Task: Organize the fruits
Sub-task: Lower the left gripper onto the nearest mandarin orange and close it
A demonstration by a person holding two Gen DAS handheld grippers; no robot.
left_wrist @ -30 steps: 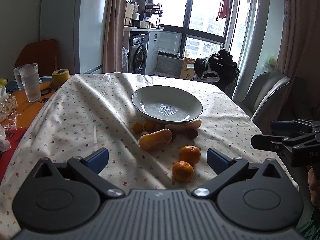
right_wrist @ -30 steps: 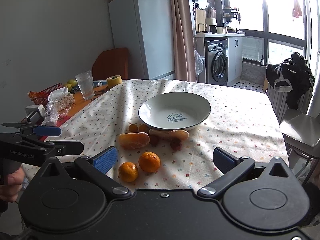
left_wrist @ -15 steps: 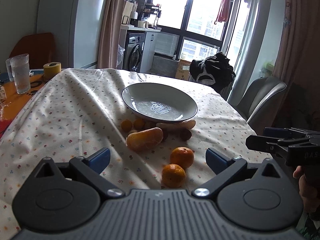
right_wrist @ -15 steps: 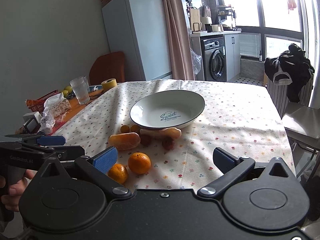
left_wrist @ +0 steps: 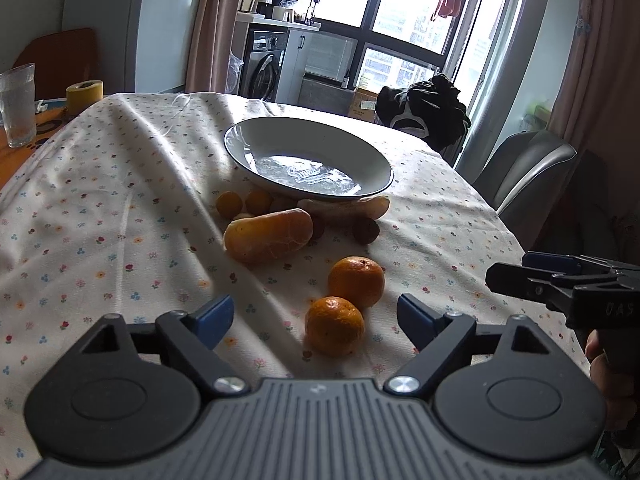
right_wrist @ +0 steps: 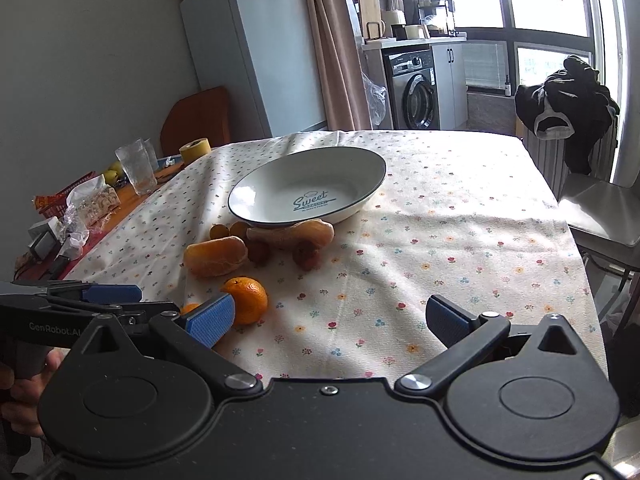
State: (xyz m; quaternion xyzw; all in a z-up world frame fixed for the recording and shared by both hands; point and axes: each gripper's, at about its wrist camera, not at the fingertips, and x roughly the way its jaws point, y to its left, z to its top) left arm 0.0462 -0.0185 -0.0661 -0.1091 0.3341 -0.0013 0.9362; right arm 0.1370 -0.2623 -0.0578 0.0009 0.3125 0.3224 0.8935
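Sunlit floral cloth is covering the surface [left_wrist: 100, 184], and your fruit is lying loose on it before the empty plate [left_wrist: 308, 160]. Two mandarins [left_wrist: 335, 325] are sitting touching each other nearest you; an orange oblong fruit [left_wrist: 269, 235] and several small dark and yellow pieces are crowding the plate's near rim, one long piece partly beneath it. You are holding the left gripper [left_wrist: 310, 318] with jaws spread wide and empty, framing the nearer mandarin. The right gripper [right_wrist: 328, 318] is hovering likewise open and empty, just beside it. Risks: round fruit is liable to roll toward the surface's edge if nudged off-centre; both grippers are converging on one spot and could collide.
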